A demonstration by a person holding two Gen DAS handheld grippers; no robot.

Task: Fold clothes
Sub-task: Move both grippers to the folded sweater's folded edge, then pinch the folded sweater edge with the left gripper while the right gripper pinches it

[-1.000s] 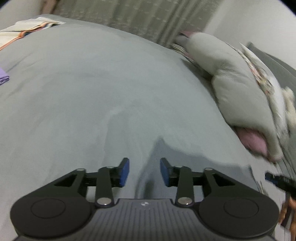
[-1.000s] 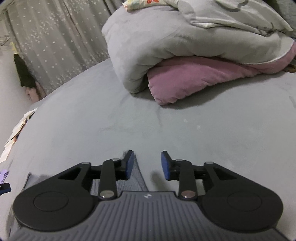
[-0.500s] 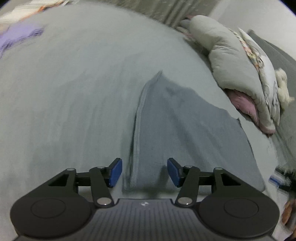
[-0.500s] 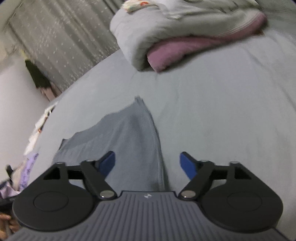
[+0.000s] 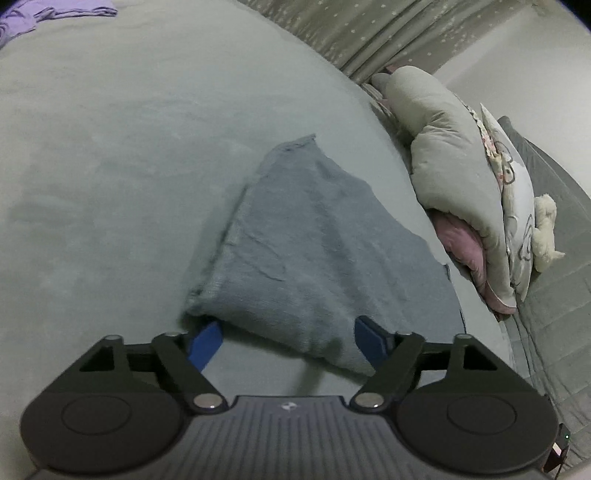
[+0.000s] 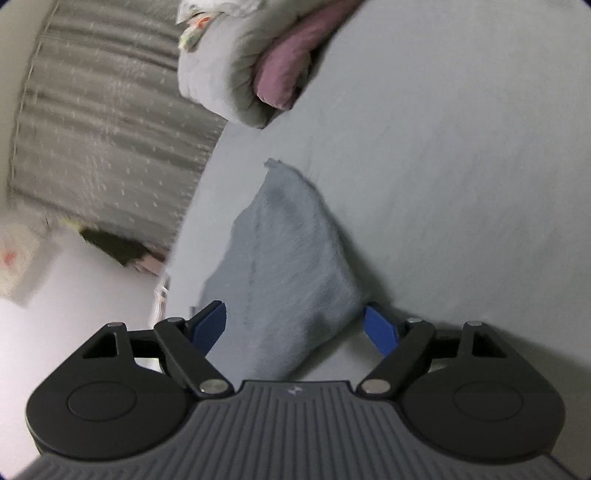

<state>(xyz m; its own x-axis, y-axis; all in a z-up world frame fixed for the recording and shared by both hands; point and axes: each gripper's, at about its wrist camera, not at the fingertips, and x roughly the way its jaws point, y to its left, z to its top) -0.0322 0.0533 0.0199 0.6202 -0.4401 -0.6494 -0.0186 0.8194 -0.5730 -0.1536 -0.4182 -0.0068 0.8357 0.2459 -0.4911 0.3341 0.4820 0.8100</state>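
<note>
Clothes first: one gray-blue cloth [image 5: 306,251] lies folded on the big gray bed [image 5: 110,166], right in front of both grippers. Up close, the left gripper [image 5: 288,341] has its blue fingers spread wide, holding nothing, with the cloth's near edge between them. The right gripper [image 6: 295,326] is spread wide too (that picture is blurry). Farther back, a gray quilt [image 5: 443,155] is piled over something pink. Behind it hangs a dotted curtain [image 5: 369,33].

Rolled grey duvet [image 5: 439,147] beside patterned curtain [image 5: 369,29], purple cloth [image 5: 55,11] apart
</note>
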